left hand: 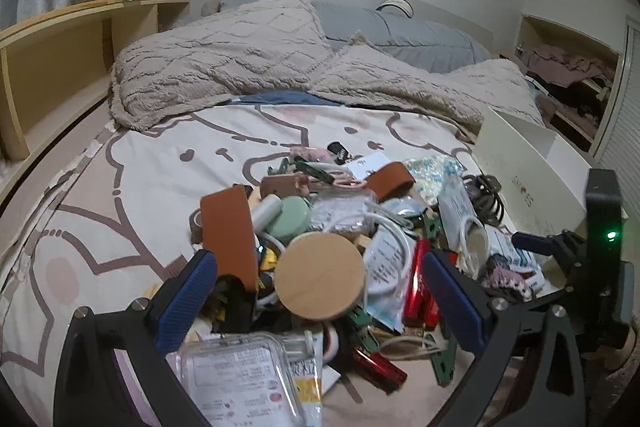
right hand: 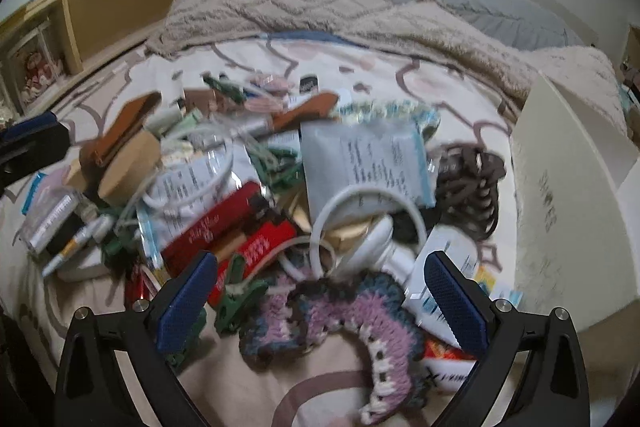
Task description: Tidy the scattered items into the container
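Left wrist view: the left gripper (left hand: 320, 291) has its fingers wide apart, empty, straddling a round wooden lid (left hand: 320, 277) on top of the pile.
Right wrist view: the right gripper (right hand: 320, 301) also has its fingers spread and empty, over a crocheted piece (right hand: 340, 319) at the near edge of the pile; this picture is motion-blurred.
Container: a cream cardboard box (left hand: 524, 167) stands open on the bed (left hand: 140, 167), at the right of the pile and touching its edge.
Step in hand (judged): choosing a first pick; nothing appears to be in the box yet, though its inside is mostly hidden.
Doing it well: take top items first. The lid is rigid and smooth, so the fingers should close across its rim, squarely. The crochet is soft and floppy; pinch a thick fold.
Risk: white cables (right hand: 360, 223) loop through the heap and could drag neighbours along.
Other textures: glossy red packets (right hand: 216, 227), crinkly printed sachets (right hand: 368, 155), tan leather straps (left hand: 228, 231).
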Demonstrator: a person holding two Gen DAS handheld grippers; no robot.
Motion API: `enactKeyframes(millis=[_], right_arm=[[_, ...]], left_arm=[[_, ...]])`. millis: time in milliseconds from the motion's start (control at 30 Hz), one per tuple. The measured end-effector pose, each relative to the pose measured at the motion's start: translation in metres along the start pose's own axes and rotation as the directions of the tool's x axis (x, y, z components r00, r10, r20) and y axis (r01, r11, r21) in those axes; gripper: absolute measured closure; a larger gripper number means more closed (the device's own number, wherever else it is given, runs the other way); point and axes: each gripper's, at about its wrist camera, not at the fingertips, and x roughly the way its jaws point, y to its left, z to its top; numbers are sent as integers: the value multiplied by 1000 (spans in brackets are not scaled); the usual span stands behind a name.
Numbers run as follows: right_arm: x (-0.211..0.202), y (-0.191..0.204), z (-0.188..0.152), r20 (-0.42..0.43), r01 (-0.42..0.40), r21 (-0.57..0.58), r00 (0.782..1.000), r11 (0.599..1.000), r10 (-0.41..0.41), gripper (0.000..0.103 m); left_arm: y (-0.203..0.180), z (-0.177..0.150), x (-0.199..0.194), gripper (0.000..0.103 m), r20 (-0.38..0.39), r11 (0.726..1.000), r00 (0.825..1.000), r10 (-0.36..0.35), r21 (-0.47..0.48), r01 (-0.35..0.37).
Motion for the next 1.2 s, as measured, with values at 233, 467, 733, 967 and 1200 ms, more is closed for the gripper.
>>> enactKeyframes(millis=[233,467,733,967,1200], right_arm=[[15,23,-31,-104,10,-63,994,998,-17,1],[-3,27,-50,-105,-15,-69,994,998,8,1],[-24,34,-73,-133,-136,-92,983,986,123,1],[-55,4,-65,-6,-213,76,977,974,214,1],[-43,-6,-37,73,-247,176,969,953,238,38]], left_arm=[[-3,-9,-7,0,1,999,999,-39,-17,39],[1,-25,-11,0,-25,998,998,-49,-40,48],[-3,-30,-14,0,-31,996,997,-75,-44,74],[-5,-32,-11,0,-43,996,996,-81,-43,80],[-6,-32,-10,0,-39,996,996,-77,-40,75]])
